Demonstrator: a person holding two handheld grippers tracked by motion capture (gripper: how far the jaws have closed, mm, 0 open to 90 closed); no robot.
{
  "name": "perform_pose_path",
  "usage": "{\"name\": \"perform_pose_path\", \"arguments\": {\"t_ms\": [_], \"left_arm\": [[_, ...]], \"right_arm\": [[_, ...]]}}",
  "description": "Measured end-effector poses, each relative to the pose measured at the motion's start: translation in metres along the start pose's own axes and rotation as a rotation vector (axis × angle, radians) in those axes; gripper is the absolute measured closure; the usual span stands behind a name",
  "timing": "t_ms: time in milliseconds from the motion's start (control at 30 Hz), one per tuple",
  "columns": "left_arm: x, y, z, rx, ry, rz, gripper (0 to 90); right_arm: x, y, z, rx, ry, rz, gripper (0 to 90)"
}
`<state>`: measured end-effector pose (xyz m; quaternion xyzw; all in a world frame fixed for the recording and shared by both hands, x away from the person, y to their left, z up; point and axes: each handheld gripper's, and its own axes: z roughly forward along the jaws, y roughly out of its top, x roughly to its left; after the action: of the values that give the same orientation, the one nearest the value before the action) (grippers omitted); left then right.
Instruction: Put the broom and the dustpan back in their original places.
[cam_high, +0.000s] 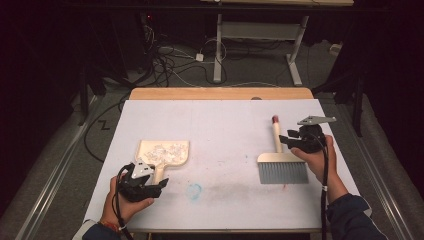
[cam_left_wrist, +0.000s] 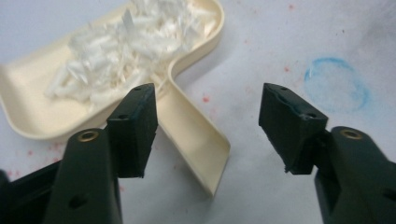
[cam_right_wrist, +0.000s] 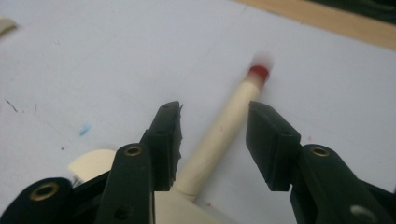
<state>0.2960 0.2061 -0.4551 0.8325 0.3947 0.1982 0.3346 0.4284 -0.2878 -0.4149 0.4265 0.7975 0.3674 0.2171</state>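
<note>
A cream dustpan (cam_high: 176, 159) holding white shredded scraps (cam_high: 165, 150) lies left of centre on the white table. My left gripper (cam_high: 159, 184) is at its near end, open. In the left gripper view the pan's flat handle (cam_left_wrist: 196, 140) lies between the jaws of my left gripper (cam_left_wrist: 208, 93), closer to the left one, and the scraps (cam_left_wrist: 126, 46) sit in the pan (cam_left_wrist: 28, 107) beyond. A brush with grey bristles (cam_high: 282, 172) lies on the right. My right gripper (cam_high: 286, 140) is open. Its jaws straddle the cream handle (cam_right_wrist: 224, 135) of my right gripper's (cam_right_wrist: 215, 112) brush, below the red tip (cam_right_wrist: 258, 72).
A faint blue ring mark (cam_high: 194, 190) is on the table (cam_high: 225, 120) between the two tools, also the blue ring (cam_left_wrist: 336, 84) right of the left jaws. A wooden strip (cam_high: 220, 93) runs along the far edge. Cables and desk legs stand on the floor beyond.
</note>
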Motion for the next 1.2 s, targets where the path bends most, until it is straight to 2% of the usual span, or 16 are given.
{"name": "perform_pose_path", "arguments": {"t_ms": [67, 200, 333, 433, 533, 733, 767, 833, 933, 1200], "left_arm": [[-0.003, -0.001, 0.0, -0.028, 0.001, 0.021, 30.4], [-0.008, -0.003, -0.001, -0.065, 0.03, 0.06, 24.6], [-0.01, -0.005, -0.003, -0.097, 0.035, 0.068, 22.6], [-0.011, -0.006, -0.004, -0.11, 0.036, 0.077, 20.9], [-0.013, -0.006, -0.003, -0.109, 0.05, 0.081, 20.7], [-0.012, -0.007, -0.002, -0.103, 0.059, 0.085, 20.1], [-0.012, -0.007, -0.003, -0.105, 0.056, 0.084, 20.1], [-0.012, -0.007, -0.002, -0.105, 0.054, 0.084, 20.0], [-0.013, -0.007, -0.002, -0.104, 0.05, 0.086, 19.5], [-0.014, -0.007, -0.002, -0.106, 0.046, 0.096, 18.5]], "right_arm": [[0.0, 0.001, -0.004, -0.041, -0.005, -0.011, 54.7], [0.005, 0.004, -0.015, -0.123, -0.011, -0.03, 50.9], [0.013, 0.007, -0.027, -0.214, -0.02, -0.083, 46.1], [0.019, 0.01, -0.036, -0.276, -0.009, -0.101, 42.5], [0.024, 0.012, -0.044, -0.309, -0.008, -0.116, 39.8], [0.032, 0.014, -0.048, -0.34, -0.016, -0.137, 34.7], [0.034, 0.015, -0.048, -0.341, -0.039, -0.125, 32.3], [0.035, 0.015, -0.049, -0.344, -0.057, -0.13, 31.5], [0.038, 0.015, -0.051, -0.356, -0.051, -0.134, 29.0], [0.052, 0.014, -0.057, -0.364, -0.083, -0.16, 22.2]]}}
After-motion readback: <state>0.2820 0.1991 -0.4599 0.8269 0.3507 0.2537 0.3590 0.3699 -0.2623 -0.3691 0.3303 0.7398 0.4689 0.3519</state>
